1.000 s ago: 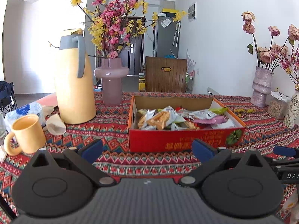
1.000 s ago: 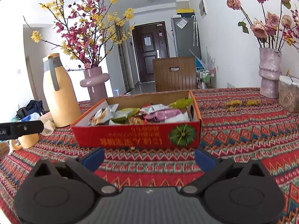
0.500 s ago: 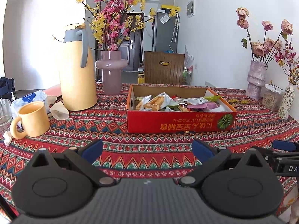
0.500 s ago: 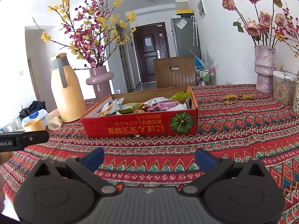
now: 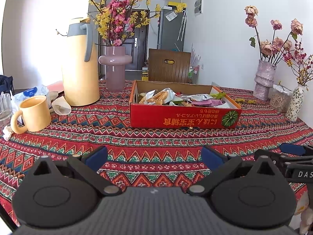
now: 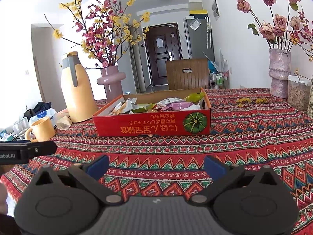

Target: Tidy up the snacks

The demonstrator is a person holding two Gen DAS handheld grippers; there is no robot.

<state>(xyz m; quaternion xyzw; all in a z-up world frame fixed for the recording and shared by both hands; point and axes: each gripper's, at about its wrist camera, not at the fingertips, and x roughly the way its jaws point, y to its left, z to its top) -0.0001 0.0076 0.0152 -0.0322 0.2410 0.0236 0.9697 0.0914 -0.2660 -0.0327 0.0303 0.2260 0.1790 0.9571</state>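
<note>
Both tongs, left (image 5: 154,155) and right (image 6: 156,165), are hovering wide open, gripping nothing. Snack box (image 5: 183,115) is sitting ahead of both on the tabletop (image 5: 156,143).

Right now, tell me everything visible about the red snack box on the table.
The red snack box is a shallow open-topped cardboard tray: red outside, plain brown inside. Its near wall carries yellow print that reads upside down and a green pumpkin picture at the right end. It sits flat on the patterned tablecloth, right of the yellow thermos. Crinkled snack packets, silver, pink and green, are heaped inside. Neither gripper touches it.
</note>
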